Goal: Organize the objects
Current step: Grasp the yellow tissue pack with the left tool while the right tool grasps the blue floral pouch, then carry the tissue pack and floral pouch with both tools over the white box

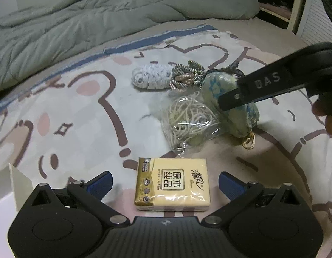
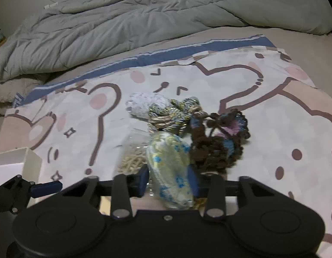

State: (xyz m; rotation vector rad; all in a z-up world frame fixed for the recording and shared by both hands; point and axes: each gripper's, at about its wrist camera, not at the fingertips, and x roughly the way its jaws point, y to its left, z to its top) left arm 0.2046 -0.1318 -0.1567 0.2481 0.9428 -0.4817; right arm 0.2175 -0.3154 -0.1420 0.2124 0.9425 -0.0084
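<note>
Picking stage of the tidy-up, on a bed [image 1: 84, 116] with a bear-print sheet. Right tool [image 2: 169, 180] closed most of the way on the green-and-blue pouch [image 2: 170, 172], pads at either flank and seemingly pressing, though motion blur leaves the firmness of contact unsure; from the left view only one black finger of it seen, laid across the pouch [image 1: 241, 111]. Left tool [image 1: 166, 182] wide open, holding nothing, poised over the tissue pack [image 1: 172, 185], which lies flat between the blue pads without touching either. Just beyond the pack, a clear bag of cord [image 1: 187, 120] resting against the pouch; further back a pale crochet roll [image 1: 151, 77] and a twisted rope knot [image 1: 185, 77], with a brown yarn piece [image 2: 217, 148] beside them. White box [image 2: 19, 163] at the left edge, likely the place for the things, though not certain. Next, by judgement: lower the left tool and close on the pack's long sides; lift the pouch straight up, minding the bag and the gold ring [image 1: 249, 143] at its end, either of which could snag and drag along.
</note>
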